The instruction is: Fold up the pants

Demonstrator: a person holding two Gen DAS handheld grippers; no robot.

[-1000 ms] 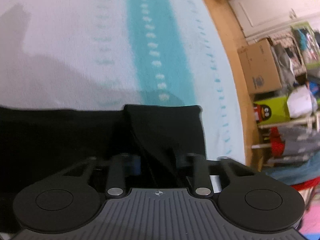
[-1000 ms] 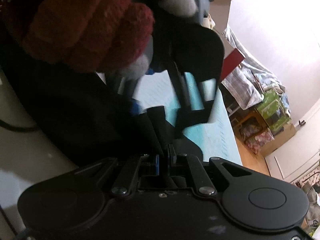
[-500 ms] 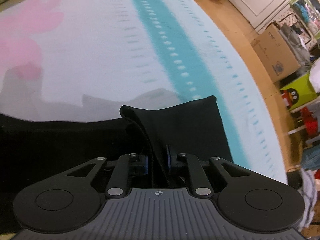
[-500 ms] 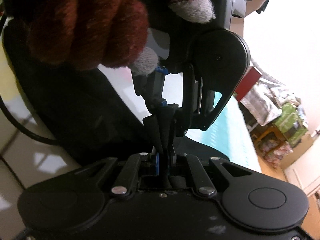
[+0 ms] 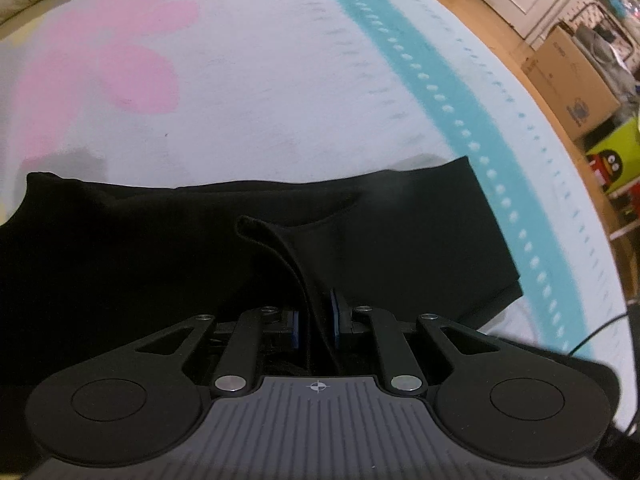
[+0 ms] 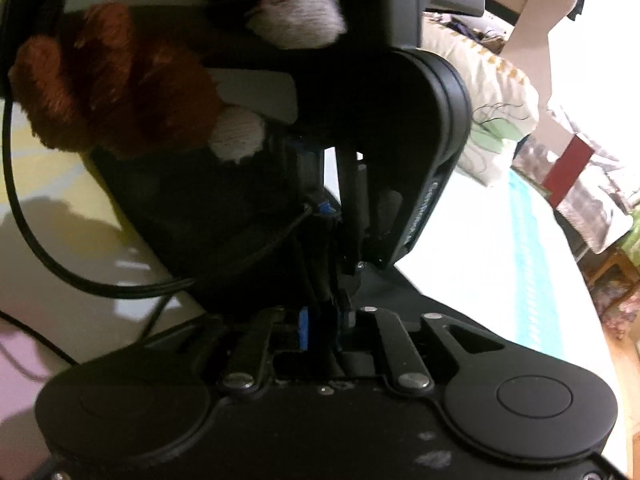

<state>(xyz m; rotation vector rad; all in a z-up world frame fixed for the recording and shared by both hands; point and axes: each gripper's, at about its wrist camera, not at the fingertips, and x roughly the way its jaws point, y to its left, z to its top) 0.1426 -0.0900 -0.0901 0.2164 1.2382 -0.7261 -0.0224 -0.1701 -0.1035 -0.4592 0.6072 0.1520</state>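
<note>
Pants: black soft-fabric pants (image 5: pixel 168 264) lie flat across the white bed cover w/ pink flower print & teal dotted stripe (image 5: pixel 280 80); right edge of cloth reaches the teal stripe; one flap lifted off the layer below.
L gripper: black two-finger left gripper (image 5: pixel 314 326), blue pads closed tight on the raised flap of the pants; the fold stands up between the fingers.
R gripper: black two-finger right gripper (image 6: pixel 322 326), blue pad visible, fingers pinched together on a dark strip of the same pants; it sits just beside the left unit, nearly touching.
Hand: hand in a fuzzy rust-brown glove w/ white fingertips (image 6: pixel 120 80) wraps the left gripper's handle, seen from the right wrist view.
Cable: thin black cable (image 6: pixel 60 272) loops over the bed, left side.
Containers: brown cardboard box (image 5: pixel 568 76) on the wooden floor, contents not visible; green box w/ cartoon penguin face (image 5: pixel 612 160) next to it, contents can't tell.
Bedding: cream pillow w/ line drawing (image 6: pixel 492 92) beyond the grippers.
</note>
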